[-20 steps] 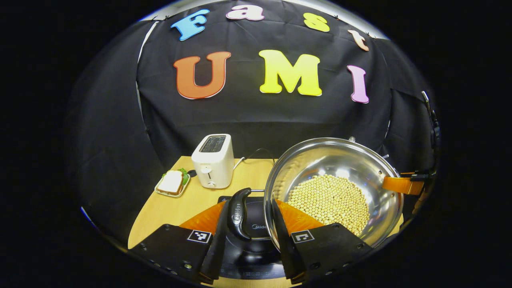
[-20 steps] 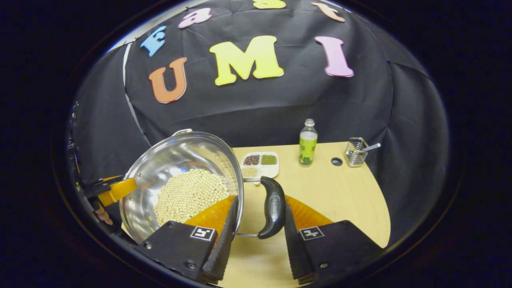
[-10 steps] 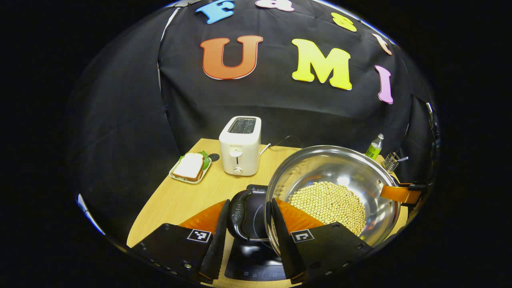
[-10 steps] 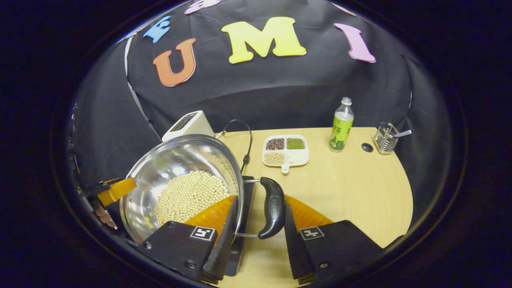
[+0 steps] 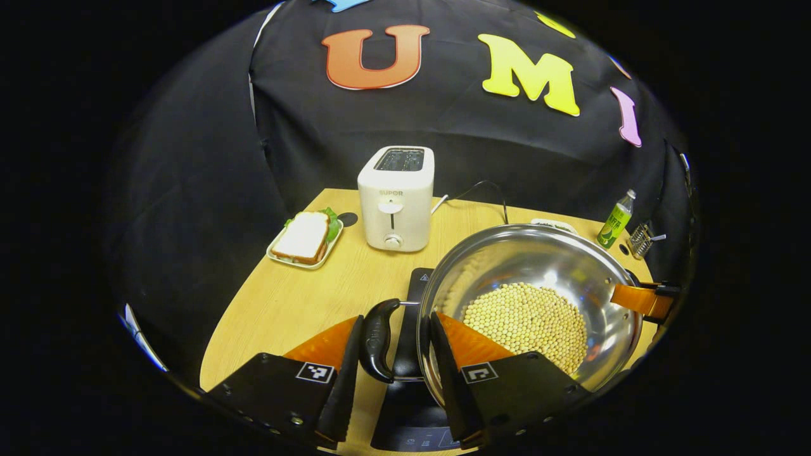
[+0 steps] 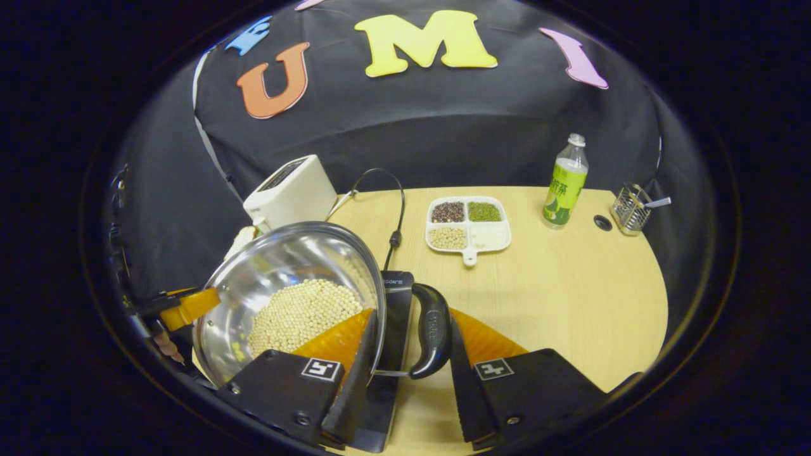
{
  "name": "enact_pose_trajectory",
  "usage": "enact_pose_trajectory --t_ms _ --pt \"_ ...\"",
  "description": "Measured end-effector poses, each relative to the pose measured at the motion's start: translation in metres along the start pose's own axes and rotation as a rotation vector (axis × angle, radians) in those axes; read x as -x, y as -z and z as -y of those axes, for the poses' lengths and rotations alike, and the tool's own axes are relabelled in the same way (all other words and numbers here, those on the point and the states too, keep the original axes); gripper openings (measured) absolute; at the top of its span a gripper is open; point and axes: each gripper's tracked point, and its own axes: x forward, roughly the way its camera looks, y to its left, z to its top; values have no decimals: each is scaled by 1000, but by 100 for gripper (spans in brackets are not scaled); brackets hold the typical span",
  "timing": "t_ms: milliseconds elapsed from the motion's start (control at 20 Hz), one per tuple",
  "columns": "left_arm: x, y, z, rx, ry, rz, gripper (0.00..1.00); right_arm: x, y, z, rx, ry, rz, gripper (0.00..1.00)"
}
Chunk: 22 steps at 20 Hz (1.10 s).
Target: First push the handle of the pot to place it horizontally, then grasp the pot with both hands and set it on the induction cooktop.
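Black cloth backs a wooden table (image 5: 285,304) in your left gripper view. Your left gripper (image 5: 391,354) has its fingers closed around the pot's black left handle (image 5: 377,339), one finger on each side of it. Right of those fingers sits the steel pot (image 5: 538,266), holding pale beans (image 5: 526,320), over the dark cooktop (image 5: 412,405) that shows between and below the fingers. Beyond the fingers stand a toaster (image 5: 396,196) and, to its left, a sandwich plate (image 5: 305,235).

In your right gripper view, the right gripper (image 6: 410,361) brackets the pot's right handle (image 6: 434,329), fingers narrowly spread on either side of the grip; whether both press on it cannot be told. The pot (image 6: 285,266) lies left of these fingers, the cooktop (image 6: 393,316) under its edge. Beyond them rest a divided dish (image 6: 469,223), a bottle (image 6: 565,182) and a wire basket (image 6: 628,209).
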Motion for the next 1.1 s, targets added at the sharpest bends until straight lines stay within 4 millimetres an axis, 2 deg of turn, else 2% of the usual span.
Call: enact_pose_trajectory --t_ms 250,300,500,550,600,800,850,900,950,1100 --pt "-20 13 -6 13 10 -35 58 -22 15 2 -27 -1 -37 62" --pt "-24 7 -5 7 13 5 58 -25 18 3 -43 -2 -49 61" --pt "-26 10 -7 -9 1 7 60 -25 20 4 -35 -23 -25 62" --pt "-25 10 -7 -22 -2 21 51 -26 19 4 -32 -28 -10 62" --pt "-26 10 -6 -36 -5 31 61 -26 18 4 -30 -32 6 63" --pt "-26 13 -4 -116 -26 68 65 -25 19 4 -39 -35 39 65" --pt "-27 15 -5 -118 -31 61 78 -25 18 4 -45 -40 50 66" --pt "-28 19 -4 -99 -30 46 78 -24 19 4 -61 -50 64 66" --pt "-28 21 -2 -72 -23 35 71 -23 18 3 -81 -59 77 67" --pt "-19 21 -3 -43 -1 53 78 -17 20 4 -89 -70 99 68"
